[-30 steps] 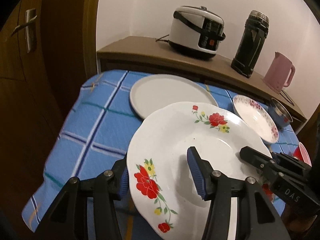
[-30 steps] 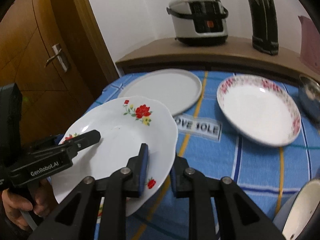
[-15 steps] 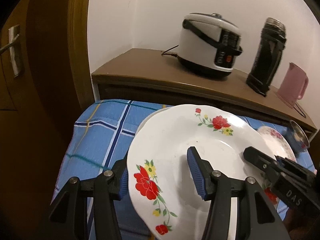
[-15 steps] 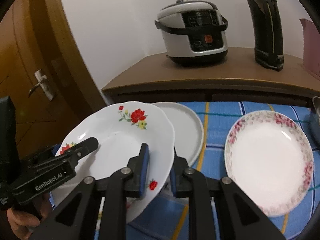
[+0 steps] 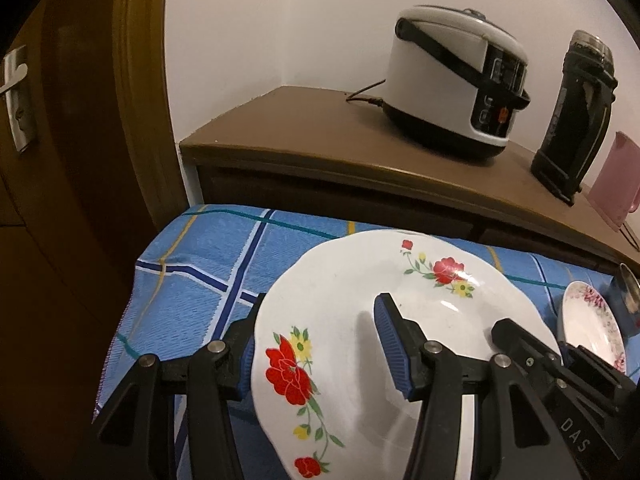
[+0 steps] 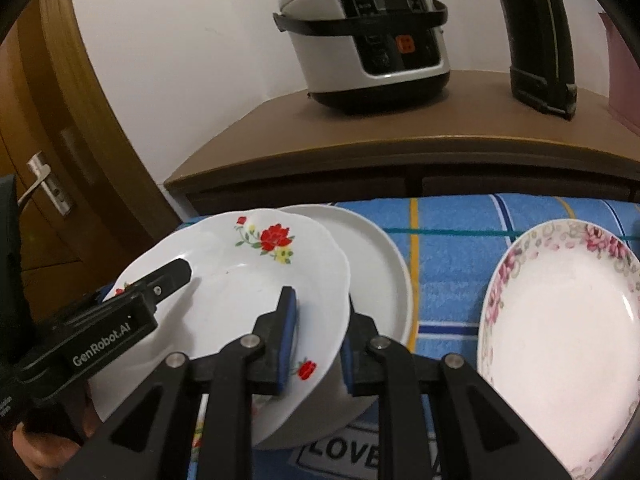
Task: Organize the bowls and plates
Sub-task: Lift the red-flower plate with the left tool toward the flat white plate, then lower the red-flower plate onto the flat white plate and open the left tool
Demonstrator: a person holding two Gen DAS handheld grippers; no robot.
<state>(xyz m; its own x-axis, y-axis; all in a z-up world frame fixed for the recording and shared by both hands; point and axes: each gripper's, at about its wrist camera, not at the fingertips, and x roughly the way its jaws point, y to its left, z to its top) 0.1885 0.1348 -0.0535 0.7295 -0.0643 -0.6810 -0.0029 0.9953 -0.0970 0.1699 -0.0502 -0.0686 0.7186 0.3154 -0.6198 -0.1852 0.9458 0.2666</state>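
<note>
1. We see the plain grey plate [image 6: 376, 264] half hidden behind the glossy, scalloped red-flowered plate [image 6: 240, 280], above the bench [image 6: 448, 252].
2. Left hand-held gripper [image 5: 316, 346] and right hand-held gripper [image 6: 318, 336] clamp its rim at nine and four o'clock.

Black left gripper [image 5: 320, 356], blue ribbed pads, silver screws, white GenRobot.AI lettering

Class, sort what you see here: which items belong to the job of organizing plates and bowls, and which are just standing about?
Part of the job:
red-flower plate, held by left gripper and right gripper
plain white plate
pink-flower plate

Standing about:
rice cooker
black flask
pink jug
door handle
</note>
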